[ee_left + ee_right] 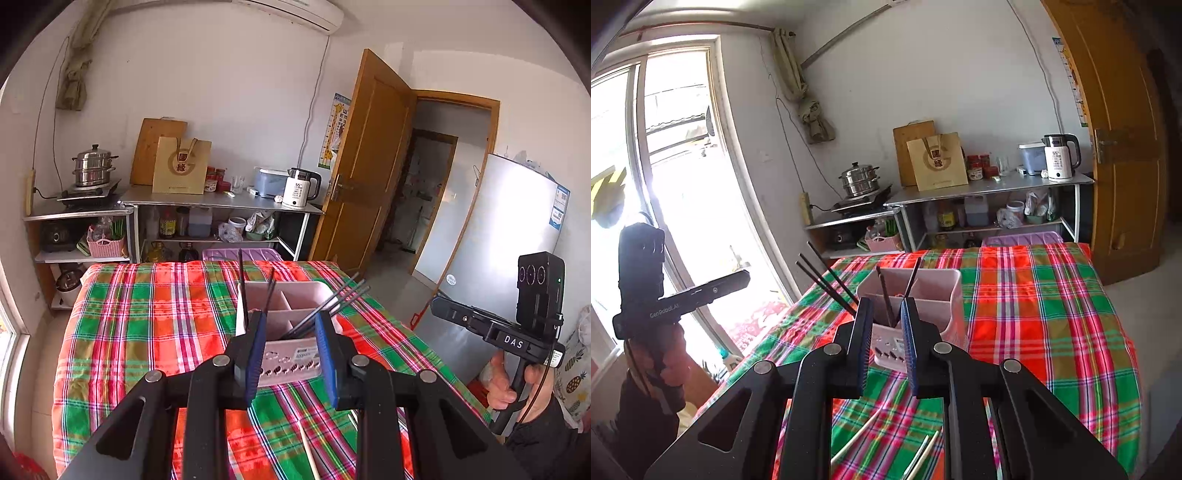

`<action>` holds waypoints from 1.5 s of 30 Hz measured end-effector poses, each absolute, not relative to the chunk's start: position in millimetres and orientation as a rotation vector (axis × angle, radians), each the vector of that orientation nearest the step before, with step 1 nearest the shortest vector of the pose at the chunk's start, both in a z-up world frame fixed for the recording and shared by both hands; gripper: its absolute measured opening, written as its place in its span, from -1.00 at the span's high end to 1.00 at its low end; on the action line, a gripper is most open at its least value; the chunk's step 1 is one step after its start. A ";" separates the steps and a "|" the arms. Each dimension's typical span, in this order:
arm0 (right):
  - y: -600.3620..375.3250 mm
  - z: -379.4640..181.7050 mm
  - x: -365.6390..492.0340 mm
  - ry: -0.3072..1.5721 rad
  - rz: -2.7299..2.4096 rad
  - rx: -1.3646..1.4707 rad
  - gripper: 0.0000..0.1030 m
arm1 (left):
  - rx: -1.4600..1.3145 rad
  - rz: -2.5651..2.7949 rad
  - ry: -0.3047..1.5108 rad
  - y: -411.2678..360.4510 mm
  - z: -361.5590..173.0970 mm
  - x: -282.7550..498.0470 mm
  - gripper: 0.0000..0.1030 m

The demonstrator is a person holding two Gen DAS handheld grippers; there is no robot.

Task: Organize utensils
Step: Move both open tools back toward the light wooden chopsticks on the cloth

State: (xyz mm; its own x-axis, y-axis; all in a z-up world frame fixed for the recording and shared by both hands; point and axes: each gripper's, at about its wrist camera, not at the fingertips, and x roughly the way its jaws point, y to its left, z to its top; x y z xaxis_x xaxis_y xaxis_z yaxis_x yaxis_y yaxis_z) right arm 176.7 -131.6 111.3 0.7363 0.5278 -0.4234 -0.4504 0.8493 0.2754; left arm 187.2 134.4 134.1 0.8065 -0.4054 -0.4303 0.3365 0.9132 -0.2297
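A pale pink divided utensil holder (295, 295) stands on the plaid tablecloth (147, 332); it shows in the right wrist view (934, 291) too. Several dark chopsticks (332, 302) lean out of its compartments, also seen in the right wrist view (827, 280). My left gripper (290, 354) is open and empty, just in front of the holder. My right gripper (886, 347) is open and empty, also just in front of it. White chopsticks (919, 458) lie on the cloth under the right gripper. One white chopstick (308, 450) lies under the left gripper.
A metal shelf (221, 203) behind the table carries a steamer pot (94, 166), a paper bag and a white kettle (299, 188). A wooden door (369, 166) stands open at the right, with a fridge (498, 229) beyond. A window (665, 184) is at the left.
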 end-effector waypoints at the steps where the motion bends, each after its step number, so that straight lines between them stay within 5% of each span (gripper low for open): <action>1: -132.5 108.1 169.6 0.513 0.535 0.151 0.68 | -0.139 -0.398 0.494 130.3 128.8 178.6 0.47; 15: -157.7 50.2 119.6 0.621 0.466 0.183 0.68 | -0.135 -0.404 0.622 91.8 45.1 123.9 0.48; 45: -110.2 -64.2 167.8 0.951 0.361 0.107 0.68 | -0.054 -0.343 0.943 46.5 -56.3 183.5 0.47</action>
